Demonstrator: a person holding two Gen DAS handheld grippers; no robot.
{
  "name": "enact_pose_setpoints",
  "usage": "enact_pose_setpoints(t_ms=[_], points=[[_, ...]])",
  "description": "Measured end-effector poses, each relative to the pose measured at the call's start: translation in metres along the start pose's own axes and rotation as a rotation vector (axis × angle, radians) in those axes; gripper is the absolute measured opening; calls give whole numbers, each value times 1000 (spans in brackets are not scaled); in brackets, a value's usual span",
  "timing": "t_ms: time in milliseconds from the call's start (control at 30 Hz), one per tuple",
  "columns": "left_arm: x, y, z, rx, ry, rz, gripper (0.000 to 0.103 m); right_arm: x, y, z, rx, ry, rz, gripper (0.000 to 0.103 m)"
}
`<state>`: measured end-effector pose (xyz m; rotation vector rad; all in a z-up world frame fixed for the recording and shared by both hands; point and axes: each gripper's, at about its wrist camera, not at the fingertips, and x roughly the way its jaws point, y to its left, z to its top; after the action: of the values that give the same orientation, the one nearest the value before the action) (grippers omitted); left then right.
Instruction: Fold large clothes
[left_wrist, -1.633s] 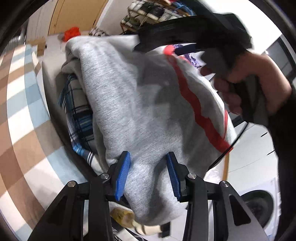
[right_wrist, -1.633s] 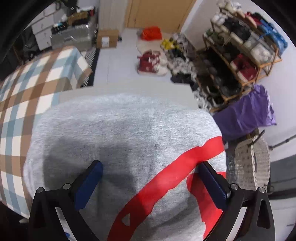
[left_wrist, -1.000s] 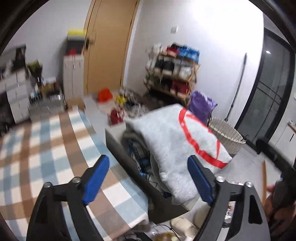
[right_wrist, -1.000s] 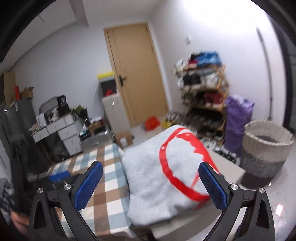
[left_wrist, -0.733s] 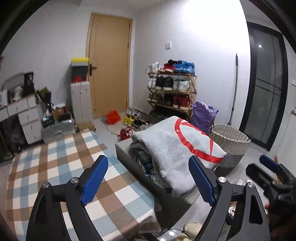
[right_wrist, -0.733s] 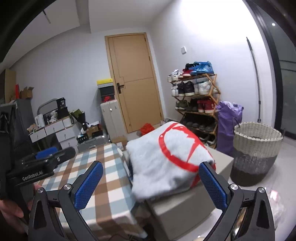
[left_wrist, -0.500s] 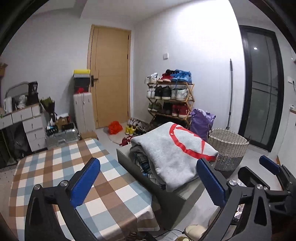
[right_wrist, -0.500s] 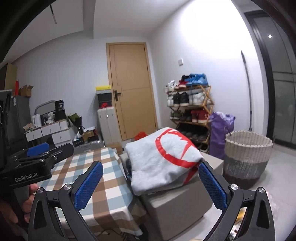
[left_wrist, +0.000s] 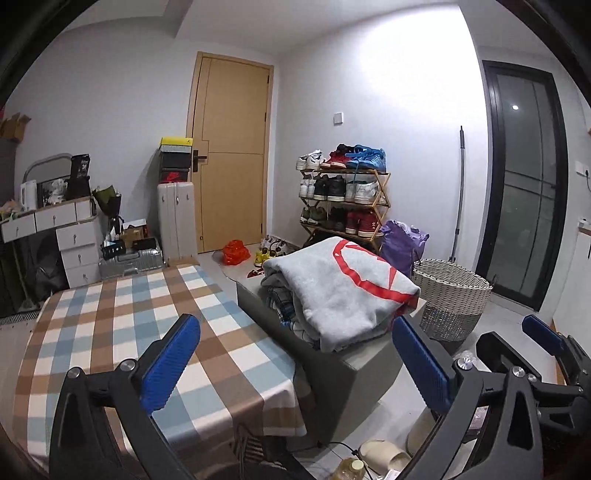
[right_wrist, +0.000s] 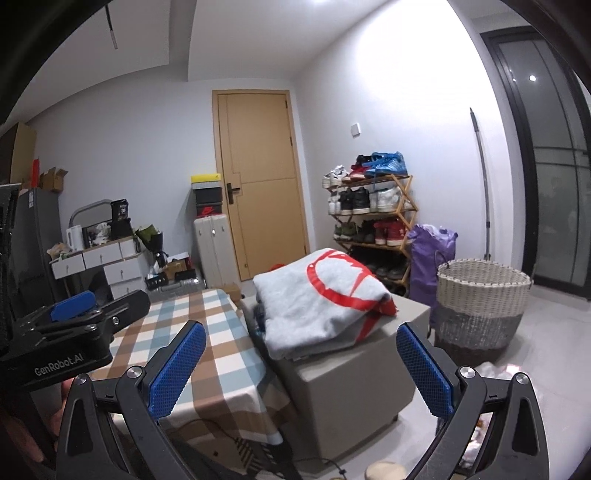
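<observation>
A folded grey sweatshirt with a red print (left_wrist: 343, 284) (right_wrist: 317, 302) lies on top of a pile of folded clothes, among them a blue plaid piece (left_wrist: 284, 302), on a grey ottoman (left_wrist: 332, 373) (right_wrist: 354, 384). My left gripper (left_wrist: 295, 362) hangs well back from the pile, jaws wide open and empty. My right gripper (right_wrist: 301, 369) is likewise open and empty, some way short of the ottoman. Each gripper shows at the edge of the other's view: the right one (left_wrist: 543, 339) at lower right, the left one (right_wrist: 74, 310) at lower left.
A table with a brown, blue and white checked cloth (left_wrist: 122, 325) (right_wrist: 207, 343) stands left of the ottoman. A wicker basket (right_wrist: 480, 302), purple bag (right_wrist: 430, 251), shoe rack (right_wrist: 369, 214) and door (right_wrist: 258, 177) lie beyond. Slippers (left_wrist: 384, 458) and a cable lie on the floor.
Both grippers let go of the grey sweatshirt, opened wide and pulled back from it. The sweatshirt now rests on the pile, and the whole room has come into view.
</observation>
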<state>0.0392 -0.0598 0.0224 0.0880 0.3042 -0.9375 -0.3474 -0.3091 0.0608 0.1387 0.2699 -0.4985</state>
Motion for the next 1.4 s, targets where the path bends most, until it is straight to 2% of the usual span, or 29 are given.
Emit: enact_pose_setpoints(t_ms=[600,833,1400], points=[[0,-10,-12,-9,18,-22,102,-18,3,-8,-11,-32,-24,103],[-3,-12,-12,3,15,-9,101,-23,3,-8,-9,-51,-33,103],[-5,-10,-13,0,42,-16,101,-22,0,-12,17,-32,-44,103]])
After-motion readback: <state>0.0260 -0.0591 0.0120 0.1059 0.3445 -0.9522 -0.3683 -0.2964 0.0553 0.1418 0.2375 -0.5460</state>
